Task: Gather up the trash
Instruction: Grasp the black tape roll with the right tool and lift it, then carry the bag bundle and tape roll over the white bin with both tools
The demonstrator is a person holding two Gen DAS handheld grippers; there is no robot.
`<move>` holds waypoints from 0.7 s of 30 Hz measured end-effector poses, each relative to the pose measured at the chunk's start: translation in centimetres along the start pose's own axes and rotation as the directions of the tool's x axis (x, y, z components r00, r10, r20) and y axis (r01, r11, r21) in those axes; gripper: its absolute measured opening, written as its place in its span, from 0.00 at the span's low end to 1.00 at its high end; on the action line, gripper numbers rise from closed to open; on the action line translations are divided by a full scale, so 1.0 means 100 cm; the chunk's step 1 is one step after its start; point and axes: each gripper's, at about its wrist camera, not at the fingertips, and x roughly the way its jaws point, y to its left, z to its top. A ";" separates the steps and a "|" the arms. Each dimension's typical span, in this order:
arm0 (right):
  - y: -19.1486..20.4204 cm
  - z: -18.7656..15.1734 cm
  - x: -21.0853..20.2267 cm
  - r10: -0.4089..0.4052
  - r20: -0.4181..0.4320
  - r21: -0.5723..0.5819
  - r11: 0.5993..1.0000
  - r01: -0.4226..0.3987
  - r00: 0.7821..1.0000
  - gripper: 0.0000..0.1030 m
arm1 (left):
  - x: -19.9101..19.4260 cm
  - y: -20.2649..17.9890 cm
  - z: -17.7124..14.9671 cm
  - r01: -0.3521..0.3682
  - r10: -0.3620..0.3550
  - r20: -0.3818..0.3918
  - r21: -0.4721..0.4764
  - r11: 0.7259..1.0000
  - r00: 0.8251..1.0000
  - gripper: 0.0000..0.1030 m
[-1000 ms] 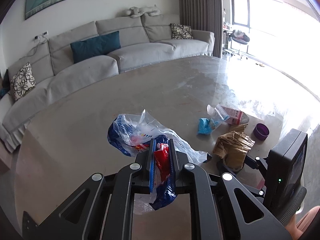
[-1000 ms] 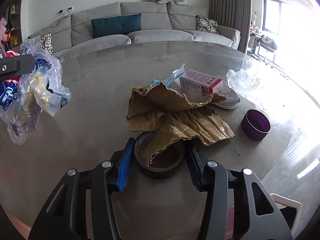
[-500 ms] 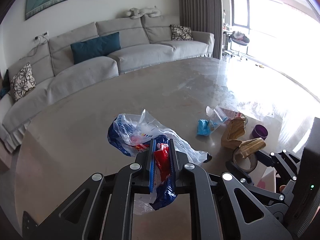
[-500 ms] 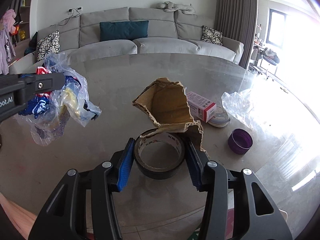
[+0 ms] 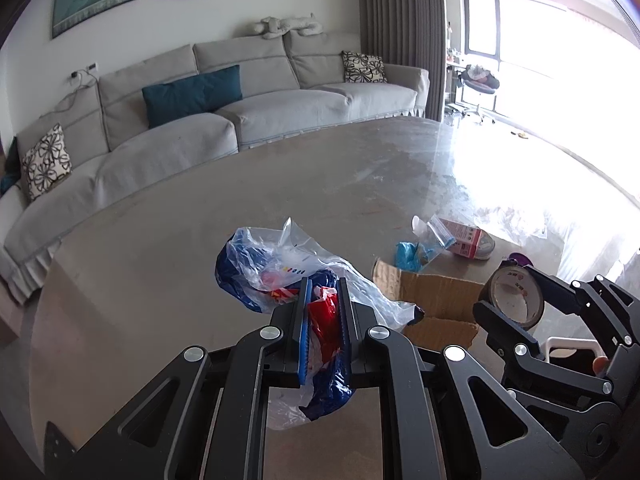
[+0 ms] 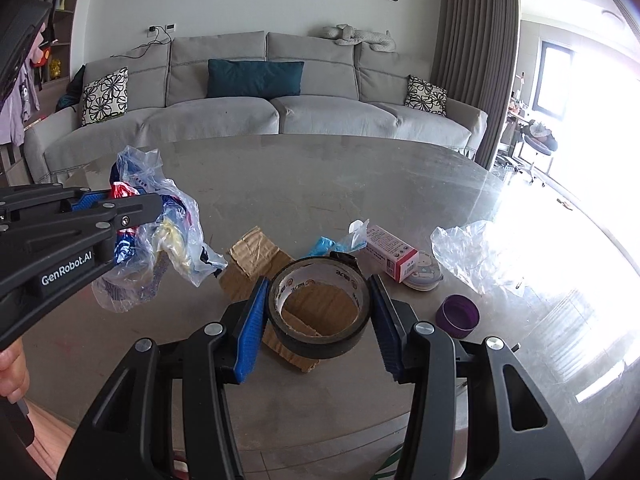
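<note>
My left gripper (image 5: 324, 292) is shut on a clear plastic bag (image 5: 280, 268) stuffed with blue and red wrappers, held above the table; the bag also shows in the right wrist view (image 6: 160, 236). My right gripper (image 6: 318, 292) is shut on a black tape roll (image 6: 320, 312), lifted above the table; the roll also shows in the left wrist view (image 5: 516, 300). A torn brown cardboard piece (image 6: 256, 256) lies flat on the table under the roll, also in the left wrist view (image 5: 432, 300).
On the round grey table (image 6: 320, 192) lie a pink-and-white box (image 6: 390, 250) on a small round tin, a blue crumpled wrapper (image 6: 326, 246), a clear plastic bag (image 6: 468, 256) and a purple cap (image 6: 458, 316). A grey sofa (image 6: 260, 116) stands behind.
My right gripper has lifted the tape roll higher. The cardboard that hung on the roll has dropped off and now lies flat on the table. The left gripper keeps hold of its bag.
</note>
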 end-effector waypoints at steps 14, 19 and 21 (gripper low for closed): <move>-0.047 -0.018 -0.072 -0.085 0.050 0.047 0.995 0.083 0.995 0.48 | -0.031 -0.058 0.002 0.079 -0.083 0.039 0.082 0.993 0.996 0.13; -0.086 -0.038 -0.104 -0.161 0.045 0.092 0.983 0.157 0.986 0.48 | -0.047 -0.116 -0.006 0.181 -0.184 0.012 0.137 0.974 0.983 0.13; -0.102 -0.048 -0.116 -0.197 0.041 0.113 0.975 0.191 0.980 0.48 | -0.054 -0.141 -0.012 0.212 -0.215 0.003 0.168 0.963 0.977 0.13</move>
